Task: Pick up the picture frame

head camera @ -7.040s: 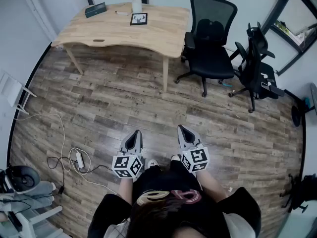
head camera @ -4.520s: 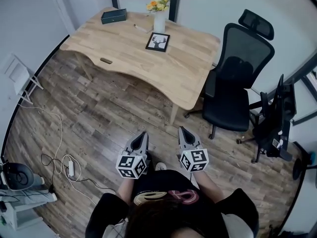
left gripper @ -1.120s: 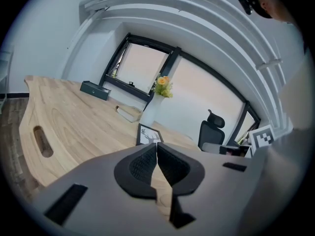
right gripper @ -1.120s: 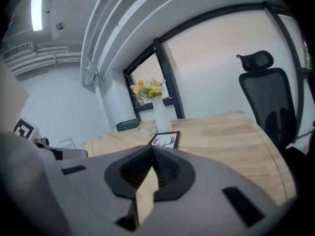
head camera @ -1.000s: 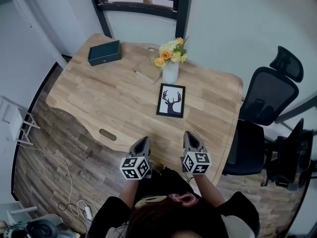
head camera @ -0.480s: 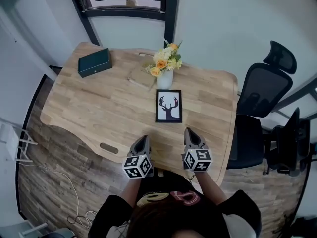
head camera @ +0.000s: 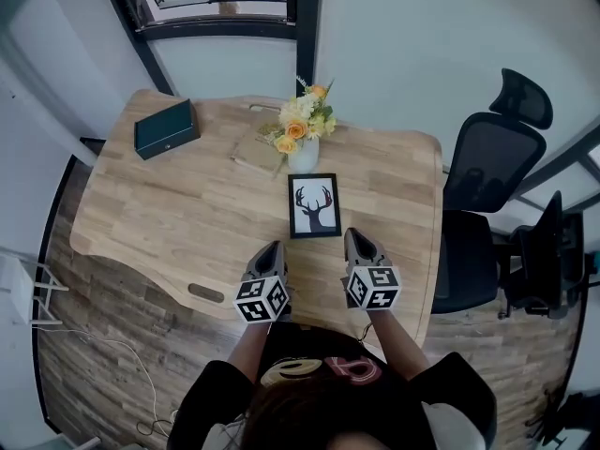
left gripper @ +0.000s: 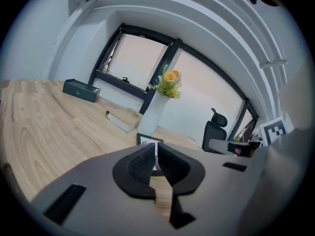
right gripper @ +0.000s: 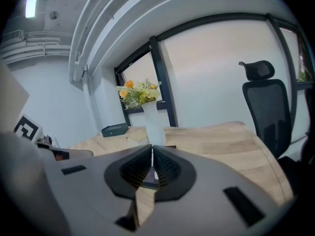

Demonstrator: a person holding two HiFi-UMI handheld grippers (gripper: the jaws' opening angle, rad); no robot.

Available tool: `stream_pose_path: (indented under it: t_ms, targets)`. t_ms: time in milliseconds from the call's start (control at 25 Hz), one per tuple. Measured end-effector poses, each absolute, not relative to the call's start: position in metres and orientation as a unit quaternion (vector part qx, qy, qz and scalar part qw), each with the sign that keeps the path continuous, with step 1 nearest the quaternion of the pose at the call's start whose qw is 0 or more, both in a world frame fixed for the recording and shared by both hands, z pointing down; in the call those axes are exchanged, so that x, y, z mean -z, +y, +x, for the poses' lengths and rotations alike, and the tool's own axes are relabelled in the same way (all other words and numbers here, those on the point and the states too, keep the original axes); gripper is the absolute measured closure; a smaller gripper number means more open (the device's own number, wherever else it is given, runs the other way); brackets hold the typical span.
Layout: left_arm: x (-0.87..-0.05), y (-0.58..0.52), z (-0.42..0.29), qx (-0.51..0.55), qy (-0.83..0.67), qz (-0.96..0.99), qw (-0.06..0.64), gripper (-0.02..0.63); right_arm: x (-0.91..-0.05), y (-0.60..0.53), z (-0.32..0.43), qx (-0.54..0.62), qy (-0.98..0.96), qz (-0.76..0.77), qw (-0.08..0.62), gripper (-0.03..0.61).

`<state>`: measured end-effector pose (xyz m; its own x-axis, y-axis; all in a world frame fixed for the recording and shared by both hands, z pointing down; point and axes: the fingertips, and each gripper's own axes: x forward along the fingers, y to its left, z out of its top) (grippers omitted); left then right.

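Hovering side by side above the near edge of the bench [head camera: 169,216], the left gripper [head camera: 272,248] and the right gripper [head camera: 354,236] both have their jaws pressed together with nothing between them. That suits an approach, I'd say: neither has anything to carry yet. Both point slightly downward towards the middle of the bench.

Just beyond their tips, and roughly between the two, lies the picture frame [head camera: 314,206]. It is flat on the wood, face up, a black border round a deer-head print, its short end turned towards the person. No gripper touches it. Because it lies flat, my guess is that a gripper has to spread its jaws and take the frame by an edge.

Right behind the frame's far end stands a white vase [head camera: 304,157] of yellow and orange flowers [head camera: 298,120], close enough that a push forward could knock it. A thin book [head camera: 255,148] lies beside the vase to the left, and a dark box [head camera: 164,127] sits well apart near the far left corner. A black office chair [head camera: 487,172] stands off the bench's right end, out of the way.
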<state>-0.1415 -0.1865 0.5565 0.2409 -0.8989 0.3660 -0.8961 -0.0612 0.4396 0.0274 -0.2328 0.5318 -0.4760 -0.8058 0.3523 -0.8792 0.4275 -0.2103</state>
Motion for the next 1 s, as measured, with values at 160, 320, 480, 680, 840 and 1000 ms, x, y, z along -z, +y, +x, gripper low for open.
stream_pose_path:
  t_ms: [160,320,480,680,840,1000]
  targets:
    - [-0.556,-0.197,-0.142,-0.002,-0.61,0.734,0.299,0.592,-0.532,-0.243,0.026,-0.181,-0.837,0.507,0.102,0.566]
    - [-0.555,-0.206,-0.141,-0.006,-0.607,0.738,0.296,0.592,-0.532,-0.249,0.022,-0.175,-0.838,0.505,0.109,0.566]
    - [-0.554,-0.215,-0.136,-0.01,-0.597,0.746,0.295,0.592,-0.534,-0.256,0.018,-0.17,-0.842,0.498,0.117,0.566]
    - [-0.548,-0.23,-0.134,-0.013,-0.59,0.752,0.292,0.592,-0.533,-0.267,0.019,-0.165,-0.839,0.503,0.123,0.566]
    - [-0.548,-0.241,-0.137,-0.022,-0.592,0.751,0.291,0.592,-0.533,-0.275,0.018,-0.161,-0.837,0.506,0.129,0.566]
    - [-0.551,-0.251,-0.137,-0.034,-0.589,0.75,0.298,0.592,-0.534,-0.284,0.018,-0.155,-0.837,0.506,0.14,0.566]
